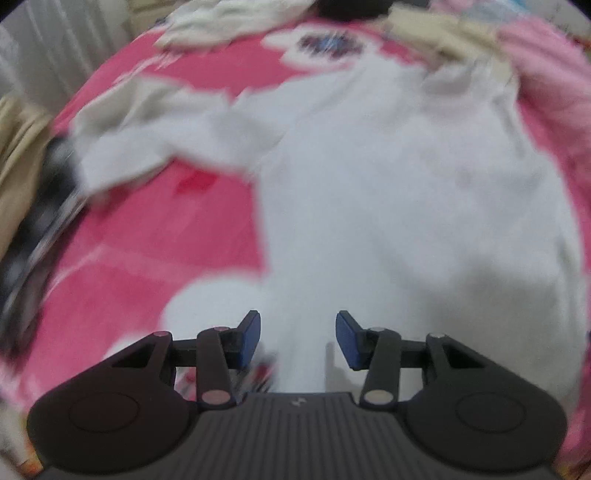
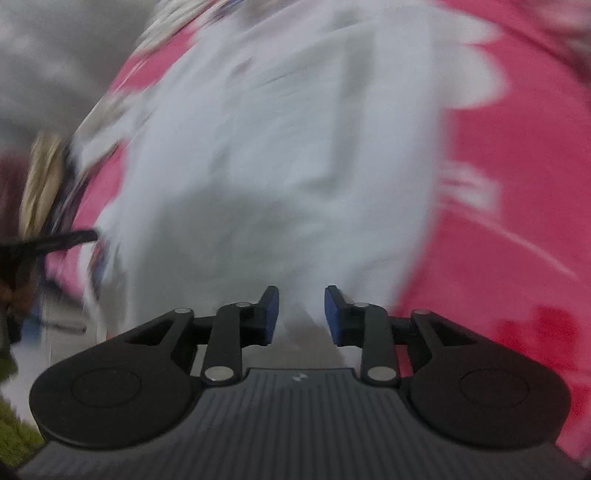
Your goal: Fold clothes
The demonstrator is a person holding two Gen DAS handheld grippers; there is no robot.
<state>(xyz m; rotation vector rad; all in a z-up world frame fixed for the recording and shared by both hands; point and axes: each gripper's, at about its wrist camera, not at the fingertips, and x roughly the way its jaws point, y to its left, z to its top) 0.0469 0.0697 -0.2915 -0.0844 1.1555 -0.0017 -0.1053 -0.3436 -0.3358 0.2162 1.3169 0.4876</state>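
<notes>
A white long-sleeved garment [image 1: 388, 192] lies spread on a pink bedspread [image 1: 155, 258], one sleeve [image 1: 147, 144] stretched out to the left. My left gripper [image 1: 298, 339] hovers over the garment's near edge, its blue pads [image 1: 251, 338] apart with nothing pinched between them. In the right wrist view the same white garment [image 2: 258, 155] fills the middle, badly blurred. My right gripper [image 2: 301, 314] is above its near edge, and the pads [image 2: 334, 314] stand a small gap apart with only cloth showing below.
A heap of cream and pink clothes [image 1: 461, 33] lies at the far edge of the bed. A beige cloth [image 1: 18, 147] hangs at the left. A dark, blurred object [image 2: 62, 238] sticks out beside the bed's left edge.
</notes>
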